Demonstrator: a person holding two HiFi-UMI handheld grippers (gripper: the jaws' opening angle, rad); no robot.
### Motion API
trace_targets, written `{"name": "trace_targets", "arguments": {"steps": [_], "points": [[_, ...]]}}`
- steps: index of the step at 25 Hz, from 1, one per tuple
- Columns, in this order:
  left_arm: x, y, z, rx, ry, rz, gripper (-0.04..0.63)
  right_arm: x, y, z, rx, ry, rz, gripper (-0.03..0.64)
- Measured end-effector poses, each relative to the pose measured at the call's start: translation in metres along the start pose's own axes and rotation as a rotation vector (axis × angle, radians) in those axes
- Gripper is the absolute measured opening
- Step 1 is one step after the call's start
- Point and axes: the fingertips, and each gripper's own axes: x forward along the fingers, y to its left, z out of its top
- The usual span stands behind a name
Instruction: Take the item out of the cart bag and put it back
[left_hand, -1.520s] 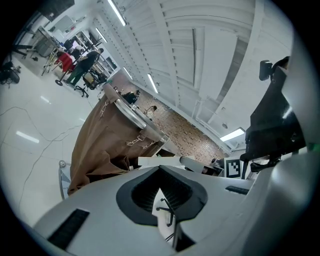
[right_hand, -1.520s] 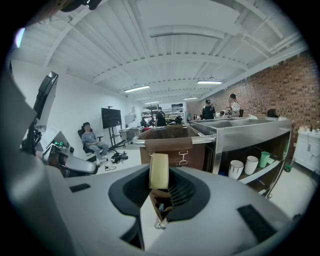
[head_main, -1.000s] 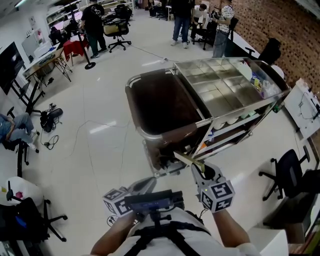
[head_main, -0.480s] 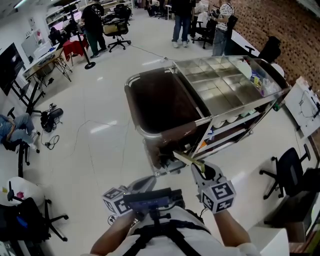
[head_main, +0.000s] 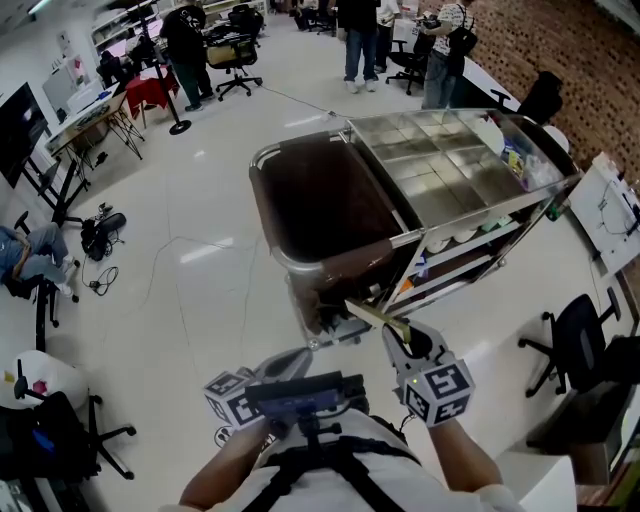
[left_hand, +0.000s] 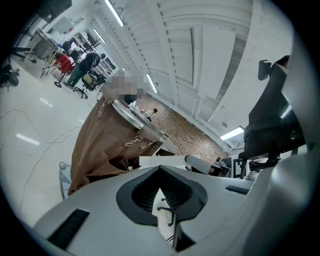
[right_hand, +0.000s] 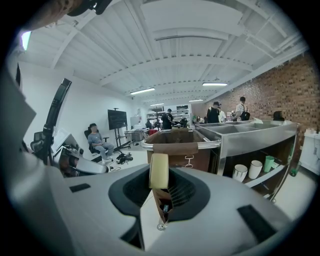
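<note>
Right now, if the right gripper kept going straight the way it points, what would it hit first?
Most likely the near end of the brown cart bag; the pale item clamped in the right gripper would touch it first. Depth is unclear.

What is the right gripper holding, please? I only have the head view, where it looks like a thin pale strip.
Observer: The right gripper view shows the right gripper shut on a thin, pale yellow item, seen edge-on by that camera.
Operator: Thank you. Does the left gripper carry anything?
Observer: No. The left gripper view shows the left gripper with its jaws slightly apart and only floor visible between them.
</note>
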Motion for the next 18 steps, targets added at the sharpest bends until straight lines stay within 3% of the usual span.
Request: {"name": "trace_targets", "arguments": {"steps": [18], "points": [[-0.0027, -0.0028, 0.0007, 0.006, -0.003, 0.005, 0.003, -0.0059, -0.0021, 0.0023, 0.013, -0.006, 0.000, 0.077]]}}
